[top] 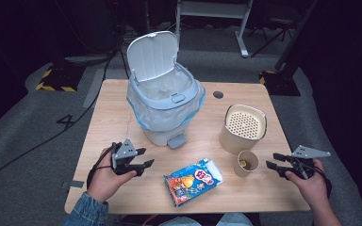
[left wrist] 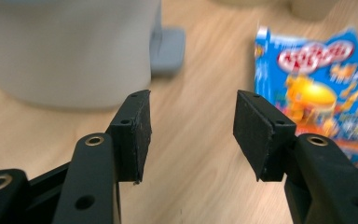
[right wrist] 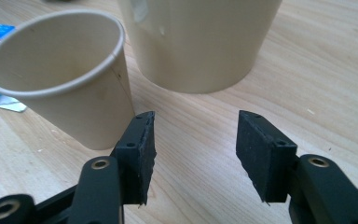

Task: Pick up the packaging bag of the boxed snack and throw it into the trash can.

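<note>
Resting near the left edge of the light wooden table (top: 113, 108), the left gripper (top: 143, 158) sits in the person's left hand (top: 104, 179) with its jaws spread and nothing between them; in the left gripper view bare wood fills the gap, the blue and orange snack packet (left wrist: 326, 93) off to the right of it. That flat packet (top: 192, 181) lies near the front edge at the middle of the table, its long axis running diagonally from front-left to back-right, the white torn end pointing toward the paper cup. Behind it, toward the back edge, stands the pale grey pedal bin (top: 165, 101) with its lid tipped up and a clear liner folded over the rim, its pedal facing the front. Open wood lies between bin and packet and along the front edge. Right of the packet, just beside it, stands the small tan paper cup (top: 246, 163), upright, and close behind it the cream round canister with a perforated lid (top: 242, 128). Near the right edge the right gripper (top: 272, 160), held in the right hand (top: 311, 181), points at the cup with jaws spread wide and empty, the cup (right wrist: 60, 74) just left of its left jaw.
</note>
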Motion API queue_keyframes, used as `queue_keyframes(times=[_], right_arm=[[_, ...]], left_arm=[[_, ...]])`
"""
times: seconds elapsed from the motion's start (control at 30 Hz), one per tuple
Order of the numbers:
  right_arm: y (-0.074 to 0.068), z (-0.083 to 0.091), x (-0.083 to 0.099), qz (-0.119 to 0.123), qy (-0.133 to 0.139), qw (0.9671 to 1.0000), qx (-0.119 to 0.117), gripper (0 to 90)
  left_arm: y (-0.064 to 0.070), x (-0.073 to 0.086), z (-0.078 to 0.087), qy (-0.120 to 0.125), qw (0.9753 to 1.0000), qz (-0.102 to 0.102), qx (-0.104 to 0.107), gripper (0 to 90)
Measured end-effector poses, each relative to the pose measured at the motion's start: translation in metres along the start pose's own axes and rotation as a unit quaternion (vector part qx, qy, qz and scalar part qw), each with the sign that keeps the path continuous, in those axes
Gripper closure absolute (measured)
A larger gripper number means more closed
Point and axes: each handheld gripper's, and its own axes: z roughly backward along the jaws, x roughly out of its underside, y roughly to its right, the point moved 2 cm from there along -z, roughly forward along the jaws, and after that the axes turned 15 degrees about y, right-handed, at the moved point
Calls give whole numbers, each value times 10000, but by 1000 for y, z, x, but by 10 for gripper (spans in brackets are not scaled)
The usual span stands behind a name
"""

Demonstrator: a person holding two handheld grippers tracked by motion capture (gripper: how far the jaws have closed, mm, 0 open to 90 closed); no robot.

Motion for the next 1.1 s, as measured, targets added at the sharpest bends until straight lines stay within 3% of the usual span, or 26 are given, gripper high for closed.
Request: queue_keyframes(times=[0.1,0.17,0.2,0.3,0.4,0.57,0.77,1.1], right_arm=[[-2,3,-6,-4,30,10000,-41,476],[-4,5,-8,7,26,10000,-46,474],[-7,7,-10,0,75,9999,-116,473],[-12,10,-14,-14,83,9998,-195,472],[-18,13,-20,5,127,9994,-311,472],[-26,16,-30,-34,178,9984,-535,469],[-48,12,-49,35,275,9948,-984,465],[-77,-10,-65,91,227,9873,-1573,468]], left_arm=[[-3,15,-6,-118,9999,15,-39,468],[-4,20,-7,-53,9999,-34,-99,468],[-6,30,-10,12,9998,48,-203,469],[-7,44,-14,-217,9992,314,-152,466],[-7,55,-16,-499,9980,334,-209,464],[-9,57,-16,-384,9981,455,-127,426],[-8,56,-17,-445,9984,292,-180,392],[-6,55,-21,-489,9983,191,-237,366]])
